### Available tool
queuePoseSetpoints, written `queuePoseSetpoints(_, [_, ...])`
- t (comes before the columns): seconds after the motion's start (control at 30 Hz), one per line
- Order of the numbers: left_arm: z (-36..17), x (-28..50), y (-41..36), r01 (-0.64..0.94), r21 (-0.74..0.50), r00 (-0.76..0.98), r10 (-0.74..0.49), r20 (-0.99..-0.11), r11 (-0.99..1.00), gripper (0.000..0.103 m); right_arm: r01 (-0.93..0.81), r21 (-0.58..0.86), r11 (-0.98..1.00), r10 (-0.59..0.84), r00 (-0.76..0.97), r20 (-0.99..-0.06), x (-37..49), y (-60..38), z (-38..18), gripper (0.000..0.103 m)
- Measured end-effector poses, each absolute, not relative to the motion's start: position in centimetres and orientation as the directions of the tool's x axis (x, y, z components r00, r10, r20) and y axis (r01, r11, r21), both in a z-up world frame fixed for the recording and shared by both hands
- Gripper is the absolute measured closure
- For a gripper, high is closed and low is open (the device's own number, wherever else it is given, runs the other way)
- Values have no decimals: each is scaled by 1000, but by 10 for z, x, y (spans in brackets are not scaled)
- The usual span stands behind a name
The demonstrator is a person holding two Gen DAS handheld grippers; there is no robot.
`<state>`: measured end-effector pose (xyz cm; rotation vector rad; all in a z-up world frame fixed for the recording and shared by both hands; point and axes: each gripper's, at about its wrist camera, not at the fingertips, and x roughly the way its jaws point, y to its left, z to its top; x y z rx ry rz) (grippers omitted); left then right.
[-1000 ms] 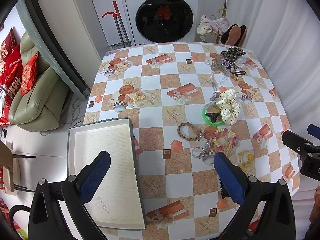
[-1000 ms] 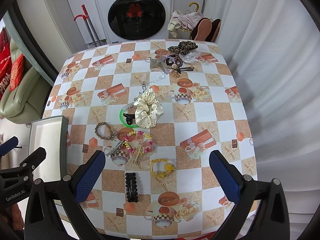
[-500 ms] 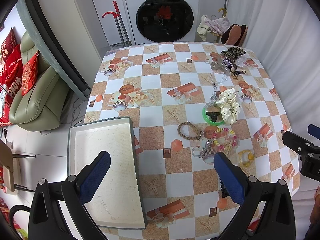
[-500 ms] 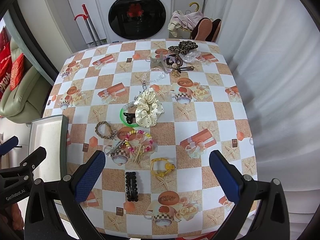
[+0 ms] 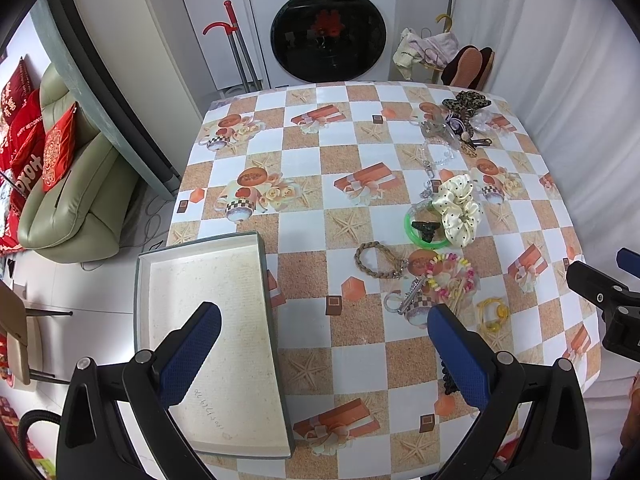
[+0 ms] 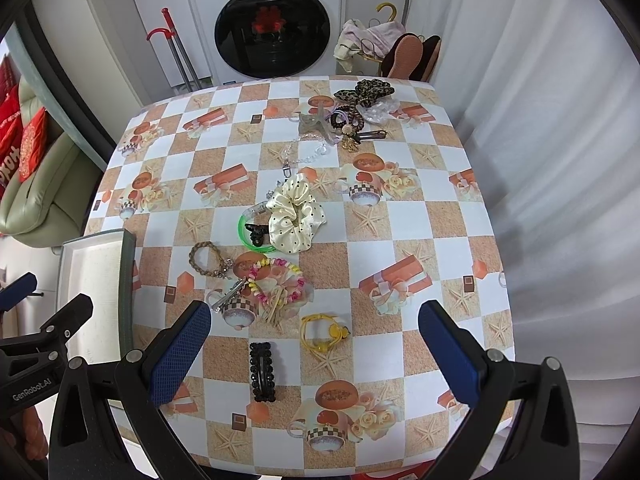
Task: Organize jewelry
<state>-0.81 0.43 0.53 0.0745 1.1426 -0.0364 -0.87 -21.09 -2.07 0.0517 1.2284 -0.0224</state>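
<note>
Right hand-held gripper hangs above the near edge of the desk, jaws spread wide, nothing between them. Black beaded hair clip sits lower centre of the right wrist frame, inside the gap and closer to the left finger; its long axis runs near-to-far, roughly in line with the fingers, so the jaws would close across its short side. Yellow hair tie is just beyond it, up and right, also inside the span. Left hand-held gripper is wide and empty too, straddling the right wall of the empty tray, which takes the lower left of the left wrist frame; there the clip is mostly hidden behind its right finger. So the right side looks nearer to the clip and the tie, and the tray lies to their left. Farther off: pastel bead bracelet, braided bracelet, green bangle, cream scrunchie; another pile at upper right of the desk. Against the earlier frames: both views nearly unchanged, only a tiny drift, jaws the same width, no item shifted, tray as empty as before.
</note>
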Motion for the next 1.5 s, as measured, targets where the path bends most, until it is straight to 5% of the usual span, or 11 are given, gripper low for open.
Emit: queuePoseSetpoints(1.5, [5,-17,7,75,39,398,6,-917,996,0,58,33,998,13,307,-952,-14,-211,-33,0])
